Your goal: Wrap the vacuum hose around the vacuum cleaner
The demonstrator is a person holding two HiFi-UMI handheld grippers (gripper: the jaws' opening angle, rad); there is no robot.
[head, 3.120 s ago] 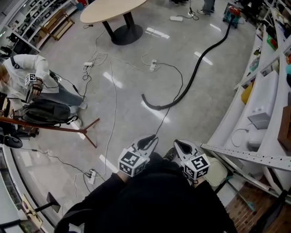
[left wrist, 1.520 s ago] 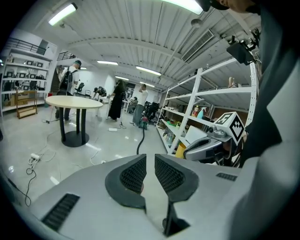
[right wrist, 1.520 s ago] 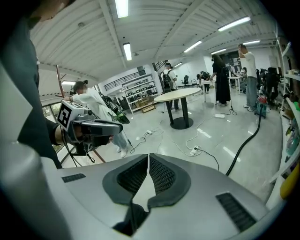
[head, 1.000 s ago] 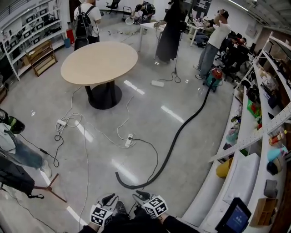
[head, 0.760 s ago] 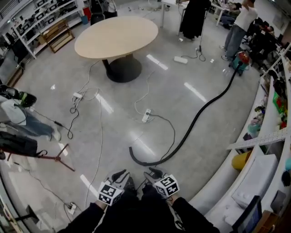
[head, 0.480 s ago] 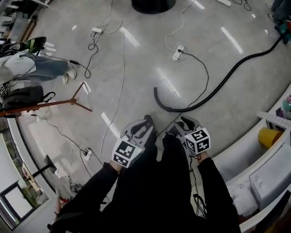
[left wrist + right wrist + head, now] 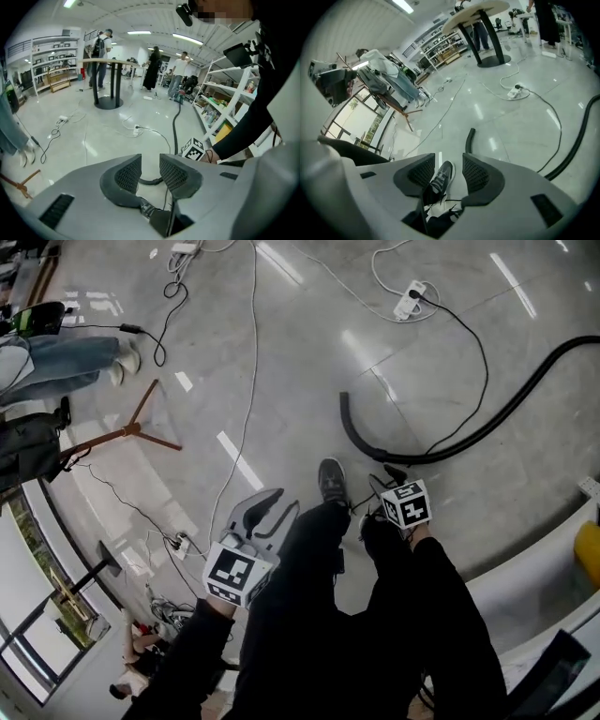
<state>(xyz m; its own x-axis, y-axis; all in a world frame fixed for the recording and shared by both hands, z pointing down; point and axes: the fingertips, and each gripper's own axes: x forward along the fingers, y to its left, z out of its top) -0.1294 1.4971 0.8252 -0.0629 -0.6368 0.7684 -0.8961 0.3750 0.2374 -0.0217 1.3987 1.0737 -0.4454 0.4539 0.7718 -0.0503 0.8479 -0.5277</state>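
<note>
The black vacuum hose (image 7: 441, 448) lies on the grey floor, its free end (image 7: 345, 401) curled just ahead of my feet, the rest running off to the upper right. My left gripper (image 7: 275, 507) hangs low at my left leg. Its jaws have just been opening and stand slightly apart with nothing between them. My right gripper (image 7: 386, 482) is beside my right knee, nearest the hose's bend. Its jaws have also been opening and are empty. In the left gripper view (image 7: 150, 164) the hose (image 7: 175, 126) leads away across the room. The right gripper view (image 7: 449, 161) shows the hose end (image 7: 469, 139) beyond the jaws.
A white power strip (image 7: 410, 298) and loose cables cross the floor beyond the hose. My shoe (image 7: 331, 482) stands by the hose's curve. A wooden stand (image 7: 131, 430) and a person's legs (image 7: 56, 357) are at the left. A round table (image 7: 105, 63) and shelving (image 7: 225, 93) stand farther off.
The head view has tipped from the wide room down to the floor at my feet. Both grippers have dropped lower along my legs, and their jaws have spread apart.
</note>
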